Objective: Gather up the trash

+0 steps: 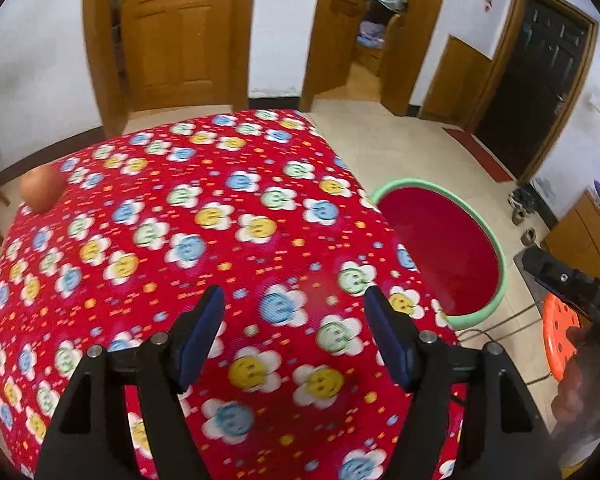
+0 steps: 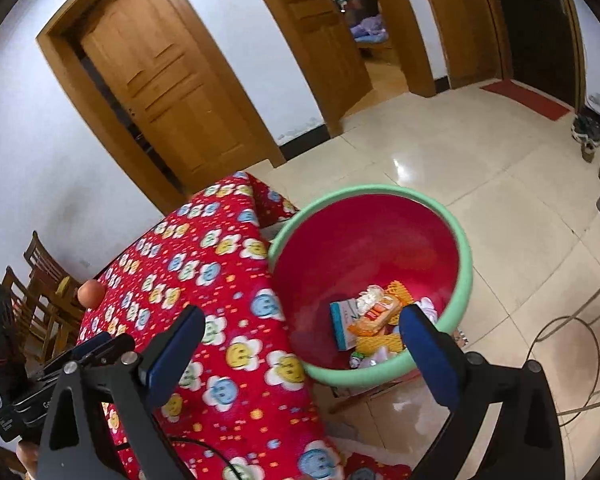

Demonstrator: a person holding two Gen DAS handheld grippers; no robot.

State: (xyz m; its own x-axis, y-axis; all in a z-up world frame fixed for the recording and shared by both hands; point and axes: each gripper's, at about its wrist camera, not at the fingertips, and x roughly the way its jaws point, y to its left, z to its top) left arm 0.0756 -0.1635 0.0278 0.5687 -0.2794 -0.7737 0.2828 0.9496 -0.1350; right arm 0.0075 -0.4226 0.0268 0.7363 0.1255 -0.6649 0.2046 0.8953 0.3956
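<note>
A red basin with a green rim (image 2: 466,264) stands beside the table's right edge; it also shows in the left wrist view (image 1: 500,256). Inside it lie several pieces of trash (image 2: 374,318): orange wrappers, a white-blue box, crumpled white paper. My right gripper (image 2: 300,340) is open and empty, above the table edge and the basin's near rim. My left gripper (image 1: 294,336) is open and empty over the table with the red flowered cloth (image 1: 204,216). An orange-red fruit (image 1: 41,188) sits at the table's far left corner, also in the right wrist view (image 2: 90,294).
An orange plastic stool (image 1: 560,340) stands right of the table. Cables (image 2: 568,328) lie on the tiled floor. Wooden chairs (image 2: 40,296) stand left of the table. Wooden doors and white walls are behind. The other gripper's body shows in the left wrist view (image 1: 576,284).
</note>
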